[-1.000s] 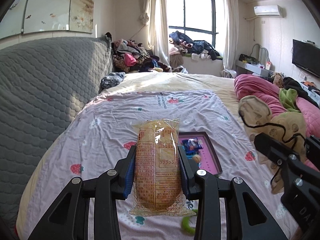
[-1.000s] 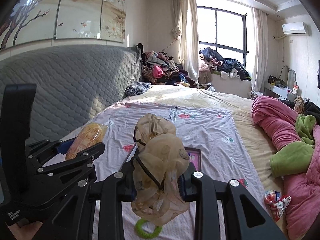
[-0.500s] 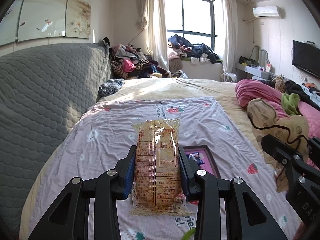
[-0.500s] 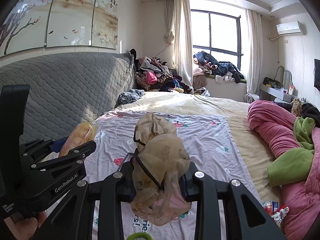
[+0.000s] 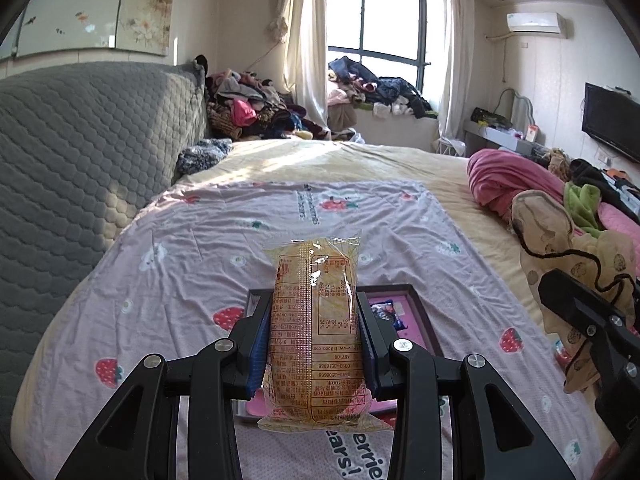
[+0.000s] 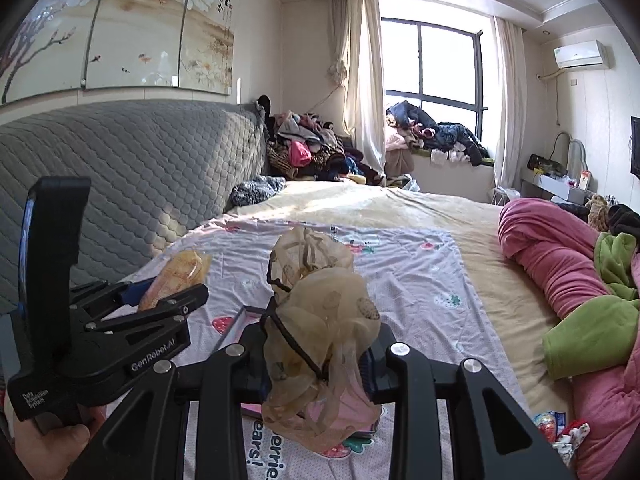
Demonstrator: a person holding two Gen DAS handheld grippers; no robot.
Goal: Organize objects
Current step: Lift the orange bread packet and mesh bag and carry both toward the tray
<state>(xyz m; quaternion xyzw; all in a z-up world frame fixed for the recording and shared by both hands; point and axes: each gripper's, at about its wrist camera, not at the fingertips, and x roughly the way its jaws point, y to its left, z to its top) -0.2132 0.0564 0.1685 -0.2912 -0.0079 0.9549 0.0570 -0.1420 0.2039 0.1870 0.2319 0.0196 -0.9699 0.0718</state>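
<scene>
My left gripper (image 5: pixel 313 300) is shut on a long bread snack in a clear printed wrapper (image 5: pixel 316 360), held lengthwise between the blue pads. Under it, on the strawberry-print sheet, lies a dark-framed tray with a pink floor (image 5: pixel 422 314), mostly hidden by the snack. My right gripper (image 6: pixel 320 336) is shut on a bunched beige sheer fabric piece with black trim (image 6: pixel 320 288), above the same tray (image 6: pixel 234 322). The right wrist view also catches the left gripper (image 6: pixel 160 300) and its snack (image 6: pixel 184 268) at the left.
A small blue wrapped item (image 5: pixel 386 314) lies in the tray. The grey quilted headboard (image 5: pixel 80 152) runs along the left. A rolled pink blanket (image 6: pixel 552 256) and green cloth (image 6: pixel 588 332) lie to the right, with small packets (image 6: pixel 548 422) near them. Clothes are piled by the window.
Both grippers have moved forward over the bed and slightly lower, each keeping its load. The tray has slid under the held items, and the green ring has left both views.
</scene>
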